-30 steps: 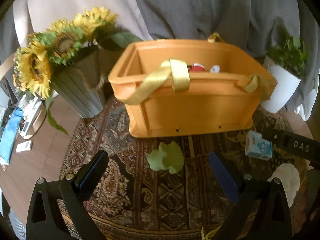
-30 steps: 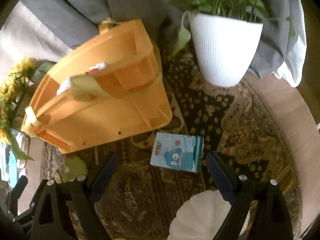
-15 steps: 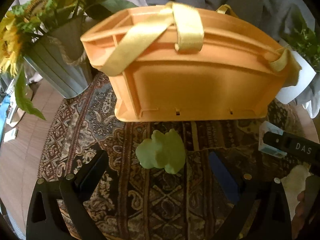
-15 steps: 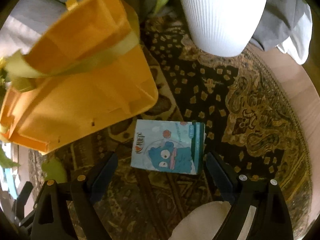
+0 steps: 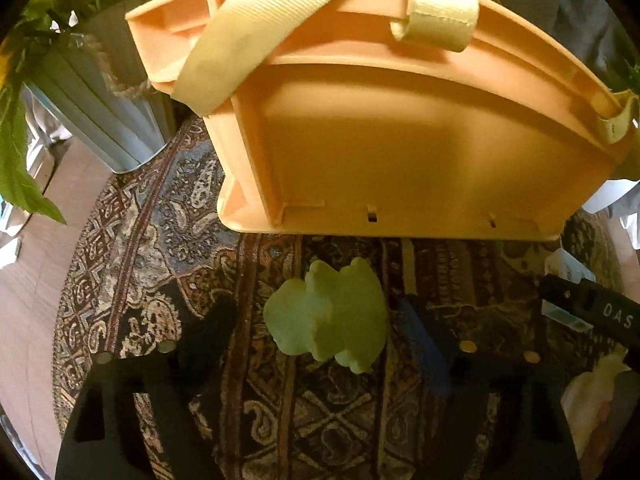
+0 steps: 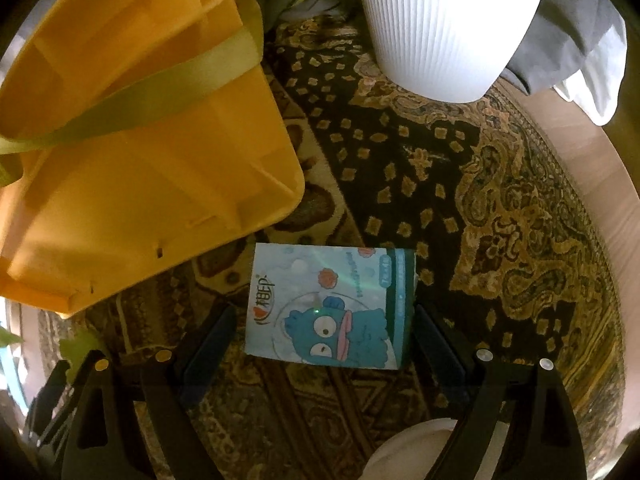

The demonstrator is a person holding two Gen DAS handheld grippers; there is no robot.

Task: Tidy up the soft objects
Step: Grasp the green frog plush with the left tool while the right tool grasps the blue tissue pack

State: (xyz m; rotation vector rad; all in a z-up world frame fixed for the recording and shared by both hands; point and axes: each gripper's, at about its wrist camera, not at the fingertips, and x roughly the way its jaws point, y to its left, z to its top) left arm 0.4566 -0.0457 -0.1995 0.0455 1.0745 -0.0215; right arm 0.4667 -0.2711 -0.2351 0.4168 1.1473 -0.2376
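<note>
A pale green soft toy [image 5: 328, 316] lies on the patterned rug [image 5: 140, 264] just in front of the orange basket [image 5: 400, 140]. My left gripper [image 5: 316, 308] points down over it. Its jaws are closing with the toy between them, and a gap still shows on the left side. In the right wrist view a light blue tissue pack [image 6: 328, 308] with a cartoon fish lies beside the basket [image 6: 140, 160]. My right gripper [image 6: 322, 320] straddles the pack, its jaws closing slightly. The right pad sits close to the pack's edge, the left pad stands apart from it.
A white ribbed plant pot [image 6: 448, 20] stands behind the pack. A grey pot of sunflowers [image 5: 100, 120] stands left of the basket. A white soft object [image 6: 412, 448] lies under the right gripper. Yellow straps [image 5: 436, 0] hang over the basket's rim.
Both grippers have sunk toward the rug and tilted further down. The toy and the pack now sit between the fingers. The left fingers have drawn closer together.
</note>
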